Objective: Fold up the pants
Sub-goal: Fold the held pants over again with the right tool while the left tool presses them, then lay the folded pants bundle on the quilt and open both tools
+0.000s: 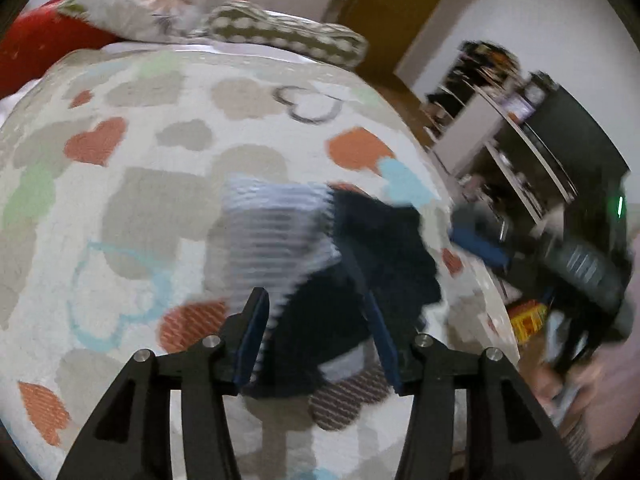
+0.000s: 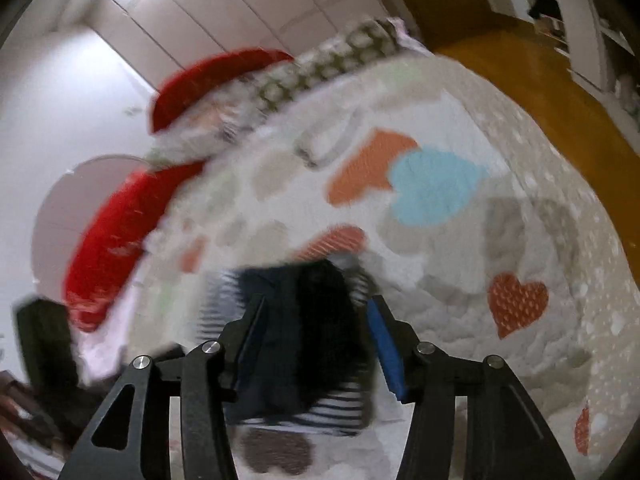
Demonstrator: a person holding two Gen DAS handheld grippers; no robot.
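Gaping left gripper (image 1: 310, 276), right gripper (image 2: 316, 312) above pants (image 1: 360, 280).

- 1 pair of pants (image 1: 352, 280), navy and striped, bunched on the bed (image 1: 168, 208)
- 1 heart-print bedspread (image 2: 460, 272)
- 2 tongs: left tongs (image 1: 316, 340), right tongs (image 2: 316, 344), each with 2 blue-padded fingers spread apart
- 2 patterned pillows (image 1: 160, 4)
- 1 red cushion (image 2: 120, 216)

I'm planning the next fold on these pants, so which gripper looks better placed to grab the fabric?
Probably the left gripper: its open fingers frame the dark pants where they meet the striped part. The right gripper is open over them too, but its view is more blurred, so it's a close call.
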